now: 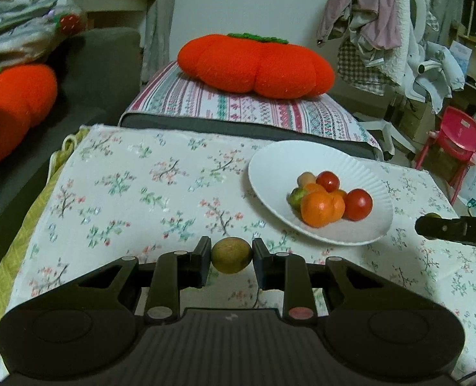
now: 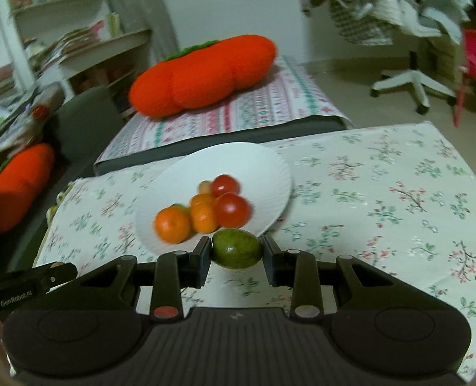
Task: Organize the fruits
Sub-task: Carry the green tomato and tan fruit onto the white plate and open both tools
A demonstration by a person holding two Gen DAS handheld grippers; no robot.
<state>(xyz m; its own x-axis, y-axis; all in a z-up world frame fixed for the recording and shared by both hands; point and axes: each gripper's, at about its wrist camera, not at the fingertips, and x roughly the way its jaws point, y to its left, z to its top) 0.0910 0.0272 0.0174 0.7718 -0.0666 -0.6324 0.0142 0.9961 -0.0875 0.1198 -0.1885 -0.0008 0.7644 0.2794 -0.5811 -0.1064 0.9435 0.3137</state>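
Note:
My left gripper point(image 1: 232, 255) is shut on a small brownish-green round fruit point(image 1: 232, 254), held above the floral cloth, left of and nearer than the white paper plate point(image 1: 276, 160). The plate holds several fruits: oranges point(image 1: 321, 208), red tomatoes point(image 1: 357, 204) and a green fruit point(image 1: 297, 197). My right gripper point(image 2: 237, 248) is shut on a green oval fruit point(image 2: 237, 248), just in front of the plate's point(image 2: 238, 160) near rim. The oranges point(image 2: 173, 225) and tomatoes point(image 2: 232, 209) lie in the plate. The right gripper's tip shows at the left wrist view's right edge point(image 1: 443, 226).
A floral cloth point(image 1: 141, 186) covers the table. Behind it a striped cushion point(image 1: 238, 109) carries an orange pumpkin pillow point(image 1: 254, 64). A second orange pillow point(image 1: 13, 106) lies on the dark sofa at left. An office chair point(image 2: 411, 80) draped with clothes and a red child chair point(image 1: 456, 141) stand at right.

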